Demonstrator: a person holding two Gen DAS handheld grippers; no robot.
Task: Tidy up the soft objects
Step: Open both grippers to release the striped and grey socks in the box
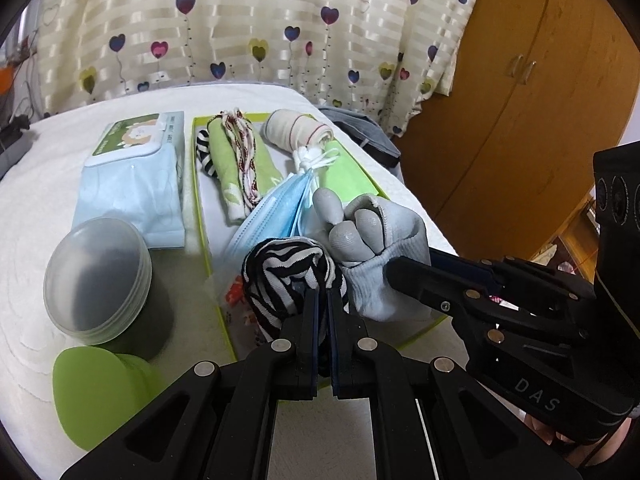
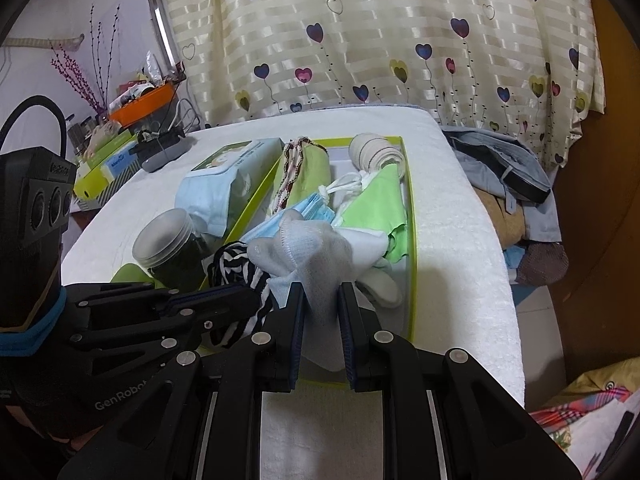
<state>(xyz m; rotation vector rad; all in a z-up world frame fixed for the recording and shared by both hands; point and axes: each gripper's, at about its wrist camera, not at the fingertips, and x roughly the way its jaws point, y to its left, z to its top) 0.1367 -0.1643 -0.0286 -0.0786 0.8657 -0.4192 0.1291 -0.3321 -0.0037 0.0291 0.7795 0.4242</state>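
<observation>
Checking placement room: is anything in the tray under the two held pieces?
Yes. The blue face masks and a printed packet lie in the green-rimmed tray beneath the striped cloth and grey glove.

wipes pack (image 1: 132, 184) left of tray (image 1: 199, 184) — masks (image 1: 272, 208) inside

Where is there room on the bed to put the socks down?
The white bedspread right of the green tray is bare. So is the strip behind the wipes pack. Inside the tray it's crowded: masks, rolled cloths and socks.
</observation>
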